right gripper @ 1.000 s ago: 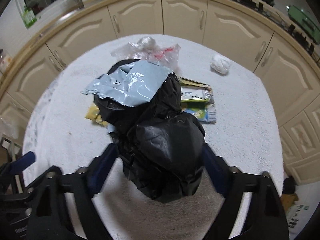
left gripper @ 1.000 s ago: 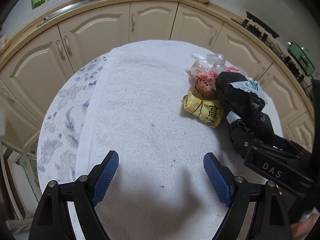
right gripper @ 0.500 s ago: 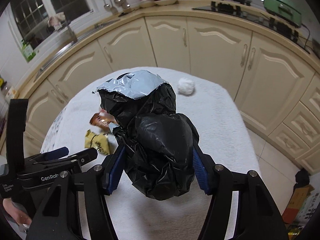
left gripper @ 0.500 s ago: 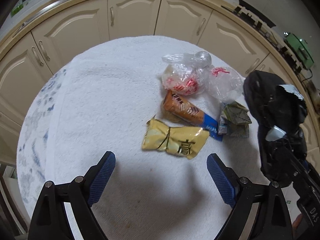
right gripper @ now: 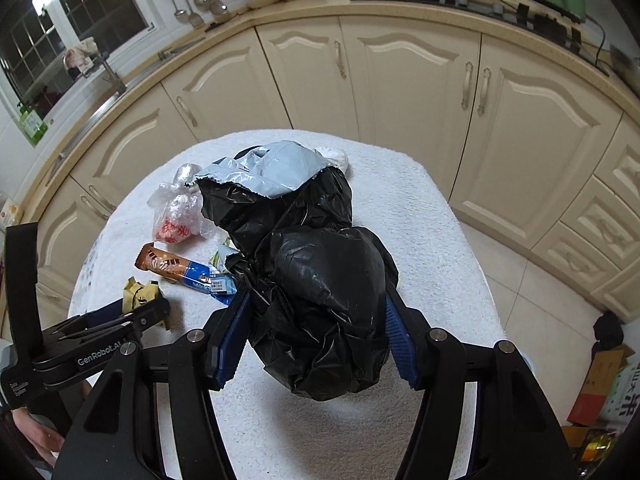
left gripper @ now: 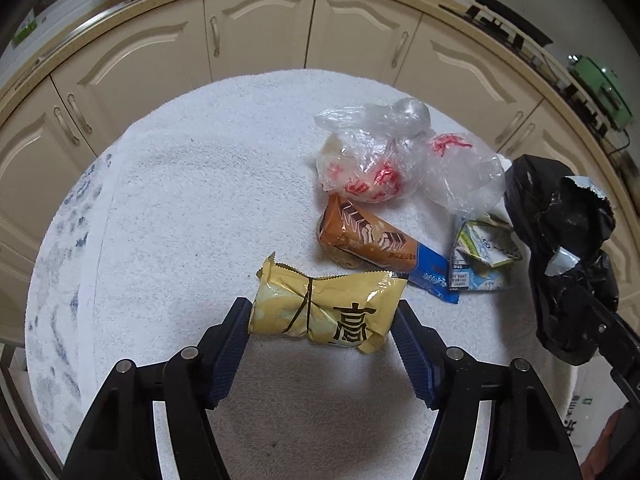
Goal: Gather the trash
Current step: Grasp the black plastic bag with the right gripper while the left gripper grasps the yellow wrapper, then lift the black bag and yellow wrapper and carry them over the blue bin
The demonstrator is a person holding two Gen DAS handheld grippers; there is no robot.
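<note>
A yellow snack wrapper (left gripper: 320, 308) lies on the white towel-covered round table (left gripper: 192, 208). My left gripper (left gripper: 324, 322) straddles it lengthwise. Its jaws are closing and the blue pads (left gripper: 236, 336) stand right at the wrapper's two ends, which is not squeezed. My right gripper (right gripper: 316, 320) is shut on a stuffed black trash bag (right gripper: 320, 280) with a grey-blue torn flap on top, held above the table. That bag (left gripper: 560, 248) hangs at the right edge of the left wrist view.
Behind the yellow wrapper lie an orange and blue wrapper (left gripper: 372, 240), a clear plastic bag with red print (left gripper: 380, 160) and a crumpled carton (left gripper: 480, 256). A white paper ball (right gripper: 338, 156) sits at the far edge. Cream cabinets (left gripper: 256, 40) ring the table.
My left gripper came down over the yellow wrapper and its jaws narrowed from wide to the wrapper's ends. The right gripper carried the black bag off to the right of the pile.
</note>
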